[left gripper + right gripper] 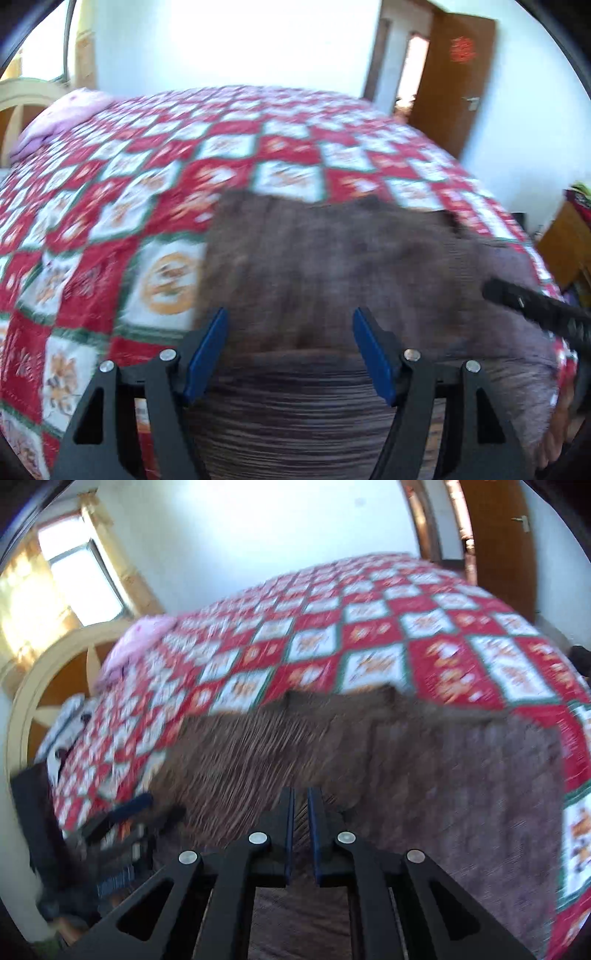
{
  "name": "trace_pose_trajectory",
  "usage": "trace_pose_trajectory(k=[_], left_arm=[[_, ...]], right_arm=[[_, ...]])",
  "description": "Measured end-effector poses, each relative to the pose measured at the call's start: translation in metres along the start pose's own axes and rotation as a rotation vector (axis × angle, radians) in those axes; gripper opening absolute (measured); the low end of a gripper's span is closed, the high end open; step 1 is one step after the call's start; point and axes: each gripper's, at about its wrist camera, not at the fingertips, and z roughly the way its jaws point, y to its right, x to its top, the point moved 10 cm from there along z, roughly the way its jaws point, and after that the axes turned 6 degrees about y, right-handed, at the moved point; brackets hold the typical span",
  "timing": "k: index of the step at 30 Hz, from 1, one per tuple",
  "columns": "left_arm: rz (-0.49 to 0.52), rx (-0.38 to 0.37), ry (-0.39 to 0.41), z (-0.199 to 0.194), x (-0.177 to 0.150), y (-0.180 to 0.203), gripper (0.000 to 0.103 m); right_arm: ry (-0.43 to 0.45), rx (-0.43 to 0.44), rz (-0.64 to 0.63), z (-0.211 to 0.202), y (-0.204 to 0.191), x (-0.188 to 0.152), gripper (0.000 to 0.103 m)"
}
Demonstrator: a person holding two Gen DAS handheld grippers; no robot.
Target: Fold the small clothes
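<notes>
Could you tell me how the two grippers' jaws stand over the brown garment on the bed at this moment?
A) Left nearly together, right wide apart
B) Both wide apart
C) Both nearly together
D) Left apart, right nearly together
D: the left gripper shows its blue pads standing well apart over the brown garment, pressing on nothing, while the right gripper has its pads almost touching, with only a narrow slit between them.
</notes>
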Motion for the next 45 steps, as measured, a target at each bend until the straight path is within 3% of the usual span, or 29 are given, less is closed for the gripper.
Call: trace_pose_trajectory(k=[2, 4, 7, 10, 16, 20, 22, 24, 26, 27, 31, 34, 39, 41, 45], left_arm=[[0.042, 0.064, -0.04, 0.009, -0.012, -0.009, 0.072], [0.093, 0.116, -0.02, 0.004, -0.018, -0.011, 0.081], [0.084, 0.115, -0.01, 0.003, -0.02, -0.018, 0.092], [-0.019, 0.073, -0.032, 0.009, -0.023, -0.032, 0.101], [0.007, 0.097, 0.001, 0.01, -0.022, -0.027, 0.103], [0.005, 0.095, 0.012, 0.011, -0.022, -0.027, 0.103], [0.009, 0.098, 0.017, 0.011, -0.022, -0.027, 0.103], [0.005, 0.093, 0.017, 0.01, -0.022, -0.028, 0.103], [0.007, 0.09, 0.017, 0.011, -0.022, -0.028, 0.103], [0.008, 0.091, 0.018, 0.011, -0.022, -0.027, 0.103], [0.013, 0.093, 0.021, 0.012, -0.022, -0.027, 0.103], [0.008, 0.087, 0.021, 0.012, -0.022, -0.027, 0.103], [-0.004, 0.047, 0.015, 0.01, -0.022, -0.027, 0.103], [0.011, -0.002, -0.014, 0.005, -0.023, -0.025, 0.103], [0.064, -0.111, -0.053, -0.032, -0.029, -0.031, 0.103]], right_arm=[[-0.031, -0.025, -0.003, 0.016, -0.002, -0.013, 0.008], [-0.063, -0.033, -0.004, 0.026, 0.0, -0.021, 0.008], [-0.087, -0.03, 0.019, 0.023, 0.002, -0.027, 0.008], [-0.131, -0.062, 0.043, 0.013, 0.009, -0.043, 0.01], [-0.151, -0.142, 0.015, -0.019, 0.008, -0.064, 0.013], [-0.006, -0.149, -0.025, -0.036, -0.011, -0.027, 0.013], [0.011, -0.152, -0.031, -0.025, -0.016, -0.014, 0.013], [-0.033, -0.182, -0.047, 0.001, -0.013, -0.015, 0.013], [-0.146, -0.227, 0.011, 0.027, 0.004, -0.037, 0.013], [-0.111, -0.205, 0.039, 0.026, 0.007, -0.039, 0.013], [-0.111, -0.17, 0.041, 0.006, 0.008, -0.049, 0.013], [-0.21, -0.169, 0.084, -0.015, 0.01, -0.073, 0.013], [-0.05, -0.14, 0.135, -0.095, 0.001, -0.085, 0.018], [0.009, -0.136, 0.14, -0.125, -0.004, -0.093, 0.026], [0.08, -0.077, 0.096, -0.172, -0.022, -0.113, 0.028]])
